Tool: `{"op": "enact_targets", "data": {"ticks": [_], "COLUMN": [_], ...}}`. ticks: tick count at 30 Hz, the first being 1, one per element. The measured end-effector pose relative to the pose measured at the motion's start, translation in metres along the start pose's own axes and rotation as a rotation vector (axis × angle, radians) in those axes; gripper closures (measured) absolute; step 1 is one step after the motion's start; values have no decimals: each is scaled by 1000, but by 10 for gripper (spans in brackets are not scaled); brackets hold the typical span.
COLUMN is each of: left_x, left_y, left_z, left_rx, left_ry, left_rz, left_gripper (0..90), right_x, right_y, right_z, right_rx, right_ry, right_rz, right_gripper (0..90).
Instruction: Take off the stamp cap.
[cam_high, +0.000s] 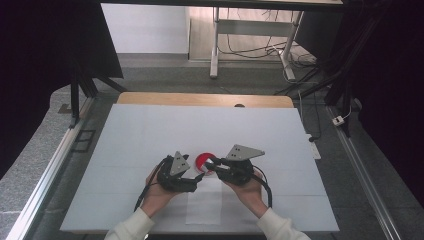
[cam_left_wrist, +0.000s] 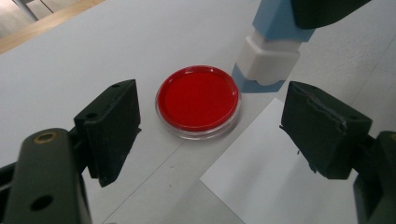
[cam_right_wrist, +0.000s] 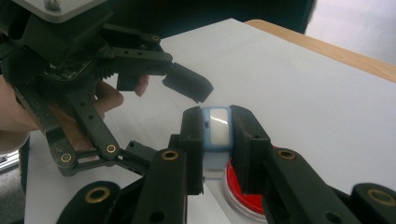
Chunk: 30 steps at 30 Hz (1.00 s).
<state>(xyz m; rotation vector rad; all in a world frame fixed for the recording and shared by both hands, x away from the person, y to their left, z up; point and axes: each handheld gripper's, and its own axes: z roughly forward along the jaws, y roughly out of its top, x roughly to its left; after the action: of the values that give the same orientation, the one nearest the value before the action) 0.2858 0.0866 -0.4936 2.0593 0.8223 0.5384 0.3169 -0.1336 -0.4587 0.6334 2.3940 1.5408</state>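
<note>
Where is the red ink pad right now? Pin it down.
In the high view the red ink pad sits on the white table between the two grippers, just beyond the paper sheet; the right gripper holds the blue-and-white stamp at its edge.

Left gripper (cam_left_wrist: 210, 135) jaws wide apart; right gripper (cam_right_wrist: 218, 140) jaws clamped.

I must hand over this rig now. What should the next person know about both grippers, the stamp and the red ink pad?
Right gripper: shut on the blue-and-white stamp, held upright beside the red ink pad, at its far rim.
Left gripper: open, jaws either side of the pad, not touching it.
White paper sheet lies on the table, just nearer than the pad.
Done: stamp picked up.
Left, probably: ink the stamp, then press it on the paper.
</note>
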Motion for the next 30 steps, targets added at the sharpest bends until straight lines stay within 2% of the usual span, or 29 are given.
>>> {"op": "enact_targets", "data": {"ticks": [15, 21, 24, 30], "left_x": [-9, -12, -13, -17], "left_y": [8, 10, 11, 12], "left_z": [12, 16, 18, 21], "left_rx": [4, 5, 8, 4], "left_ry": [-20, -16, -12, 4], "left_rz": [14, 17, 24, 49], "left_gripper": [199, 213, 236, 349], "right_x": [-1, -2, -3, -4], "right_y": [-1, -1, -1, -2], "right_z": [0, -1, -2, -3], "right_rx": [1, -8, -14, -25], "right_ry": [-6, -13, -16, -22], "right_rz": [6, 19, 28, 42], "right_gripper": [758, 758, 758, 758]}}
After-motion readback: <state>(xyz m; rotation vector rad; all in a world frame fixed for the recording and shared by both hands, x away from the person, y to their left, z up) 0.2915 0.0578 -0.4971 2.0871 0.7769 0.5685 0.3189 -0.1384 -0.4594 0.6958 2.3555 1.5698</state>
